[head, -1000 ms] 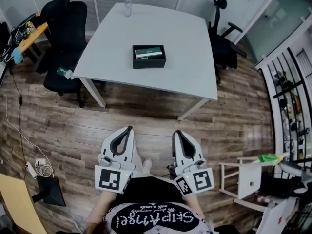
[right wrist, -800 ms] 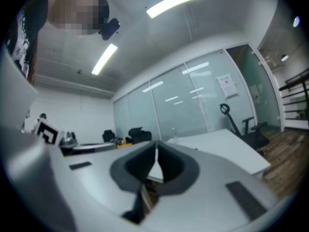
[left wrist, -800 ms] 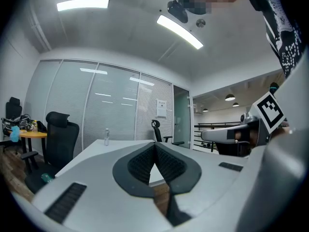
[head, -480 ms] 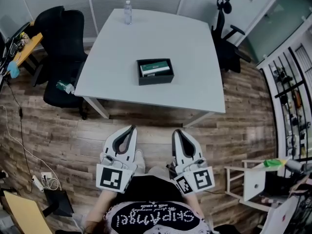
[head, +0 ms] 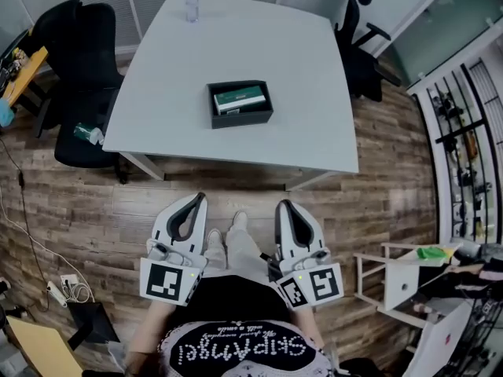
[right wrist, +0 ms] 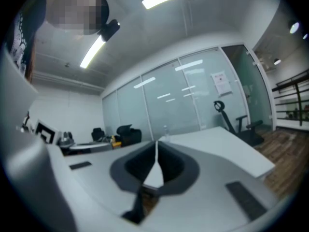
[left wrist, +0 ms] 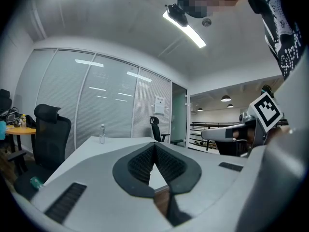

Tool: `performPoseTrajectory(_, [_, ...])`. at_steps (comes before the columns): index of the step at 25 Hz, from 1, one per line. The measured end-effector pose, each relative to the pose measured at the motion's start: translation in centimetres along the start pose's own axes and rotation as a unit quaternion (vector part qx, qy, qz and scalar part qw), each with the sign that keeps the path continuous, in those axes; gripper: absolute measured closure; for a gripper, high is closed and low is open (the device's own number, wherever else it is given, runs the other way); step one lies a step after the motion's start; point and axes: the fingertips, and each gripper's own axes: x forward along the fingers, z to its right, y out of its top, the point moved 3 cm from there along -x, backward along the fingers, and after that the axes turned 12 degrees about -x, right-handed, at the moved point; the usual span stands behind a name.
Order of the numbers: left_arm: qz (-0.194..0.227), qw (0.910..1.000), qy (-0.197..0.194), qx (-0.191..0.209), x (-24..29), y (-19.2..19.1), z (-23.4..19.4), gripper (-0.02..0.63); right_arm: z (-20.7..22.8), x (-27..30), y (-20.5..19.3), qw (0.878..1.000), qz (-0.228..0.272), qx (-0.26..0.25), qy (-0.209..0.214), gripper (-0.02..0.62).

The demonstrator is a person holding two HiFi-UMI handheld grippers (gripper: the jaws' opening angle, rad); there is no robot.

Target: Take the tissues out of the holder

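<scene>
The wide white rectangular table (head: 259,38) fills the upper half of my head view, standing on wood-plank flooring (head: 377,171) with a black mesh-backed office chair (head: 75,53) pushed up at its left side. Near the table's front edge, roughly at its middle, sits the black rectangular open-topped holder (head: 242,121). I am standing back from all this, with a strip of floor between me and the table. My left white two-jaw gripper (head: 196,199) and my right white two-jaw gripper (head: 284,205) are both held low in front of my body, pointing toward the table, well apart from the holder. Each has its jaws pressed together with nothing between them (each gripper's own camera shows only table and room beyond the tips). Inside the holder lies the green-and-white flat pack of tissues (head: 240,98), untouched as far as I can judge. So nothing of the task is done: I have the whole approach, the grasp and the lift out to make.
</scene>
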Motion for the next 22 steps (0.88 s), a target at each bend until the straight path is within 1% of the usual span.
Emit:
performPoseTrajectory(2, [-0.006, 1.0, 0.001, -0.001, 0.7, 0.2, -0.6, 0.578, 0.5, 1.0, 0.0, 1.0, -0.002, 0.003, 0.002, 0.561])
performPoseTrajectory(4, [-0.01, 0.9999, 0.004, 0.007, 1.5, 0.4, -1.2, 0.578, 1.1, 2.0, -0.1, 1.0, -0.005, 0.005, 0.007, 0.561])
performPoseTrajectory(6, [-0.013, 0.9999, 0.01, 0.004, 2.2, 0.2, -1.5, 0.578, 2.1, 3.0, -0.2, 1.0, -0.008, 0.006, 0.014, 0.561])
performPoseTrajectory(9, [-0.009, 0.9997, 0.021, 0.011, 3.8, 0.3, -2.3, 0.578, 3.9, 4.9, -0.2, 1.0, -0.011, 0.006, 0.024, 0.561])
performPoseTrajectory(13, [0.008, 0.999, 0.039, 0.019, 7.2, 1.3, -2.6, 0.578, 7.1, 7.6, 0.3, 0.999, -0.011, -0.002, 0.037, 0.561])
performPoseTrajectory(18, [0.036, 0.997, 0.062, 0.03, 12.1, 2.8, -1.7, 0.578, 12.0, 10.3, 0.6, 0.998, -0.007, -0.008, 0.054, 0.561])
performPoseTrajectory(22, [0.049, 0.9946, 0.086, 0.031, 14.0, 3.4, -1.3, 0.578, 14.2, 11.8, 0.5, 0.998, -0.011, -0.006, 0.068, 0.561])
